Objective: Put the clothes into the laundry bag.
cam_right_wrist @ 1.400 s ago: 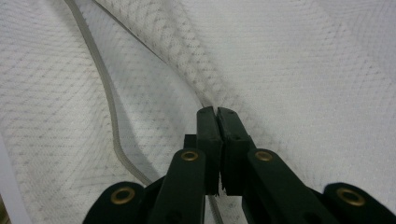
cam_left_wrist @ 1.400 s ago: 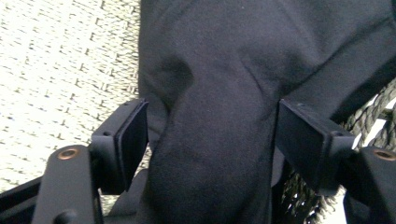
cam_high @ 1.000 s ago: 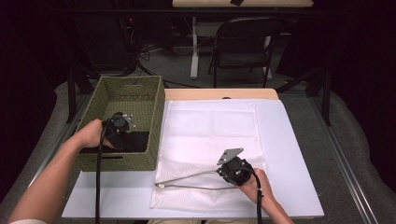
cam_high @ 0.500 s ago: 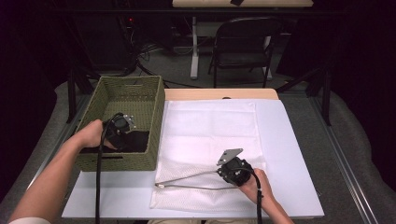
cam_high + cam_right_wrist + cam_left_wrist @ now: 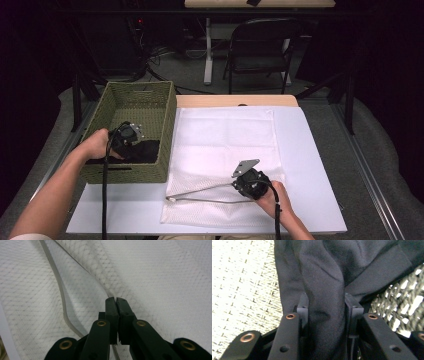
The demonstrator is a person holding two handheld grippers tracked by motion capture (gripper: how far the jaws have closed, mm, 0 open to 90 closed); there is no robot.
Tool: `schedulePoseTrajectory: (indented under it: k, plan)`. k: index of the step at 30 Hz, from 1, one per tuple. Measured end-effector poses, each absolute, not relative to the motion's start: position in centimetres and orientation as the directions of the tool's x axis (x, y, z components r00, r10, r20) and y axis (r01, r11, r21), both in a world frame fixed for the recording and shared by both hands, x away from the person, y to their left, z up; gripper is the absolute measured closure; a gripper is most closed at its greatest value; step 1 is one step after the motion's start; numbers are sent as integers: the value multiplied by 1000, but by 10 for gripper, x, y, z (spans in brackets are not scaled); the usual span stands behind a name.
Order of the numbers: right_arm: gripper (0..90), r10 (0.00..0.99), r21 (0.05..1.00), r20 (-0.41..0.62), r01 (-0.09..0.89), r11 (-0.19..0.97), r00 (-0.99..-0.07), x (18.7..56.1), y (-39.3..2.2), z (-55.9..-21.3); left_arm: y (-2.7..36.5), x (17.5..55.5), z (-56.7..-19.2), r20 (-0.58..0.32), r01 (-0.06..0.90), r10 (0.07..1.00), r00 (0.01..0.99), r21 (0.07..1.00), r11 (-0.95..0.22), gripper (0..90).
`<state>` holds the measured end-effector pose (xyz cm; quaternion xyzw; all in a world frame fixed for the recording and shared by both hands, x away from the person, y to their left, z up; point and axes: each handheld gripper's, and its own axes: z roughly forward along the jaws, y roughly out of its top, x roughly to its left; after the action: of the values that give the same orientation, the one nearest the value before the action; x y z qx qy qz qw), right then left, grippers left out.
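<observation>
A green woven basket (image 5: 169,125) stands at the table's left with a black cloth (image 5: 146,150) inside it. My left gripper (image 5: 136,146) reaches into the basket. Its jaws have just been closing, and a thick fold of the black cloth (image 5: 324,290) is pinched between the pads (image 5: 302,307). A white mesh bag (image 5: 225,135) lies flat across the middle of the table. My right gripper (image 5: 236,184) is shut on the upper edge of the bag's mouth and holds it lifted, so the opening gapes toward the left. In the right gripper view the right gripper (image 5: 116,302) pinches the mesh bag's (image 5: 162,277) edge.
The bag's lower edge (image 5: 200,201) lies flat near the table's front. A bare strip of white tabletop (image 5: 320,165) runs along the right side. Behind the table stand a dark folding chair (image 5: 260,45) and cables on the floor.
</observation>
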<state>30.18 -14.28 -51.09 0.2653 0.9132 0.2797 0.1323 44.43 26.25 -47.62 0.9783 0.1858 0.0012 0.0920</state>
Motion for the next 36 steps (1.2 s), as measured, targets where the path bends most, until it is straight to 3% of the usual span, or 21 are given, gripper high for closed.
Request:
schedulePoseTrajectory:
  k: [36]
  plan:
    - [881, 557, 591, -92, 404, 698, -825, 301, -144, -511, 273, 423, -431, 100, 331, 362, 927, 238, -913, 730]
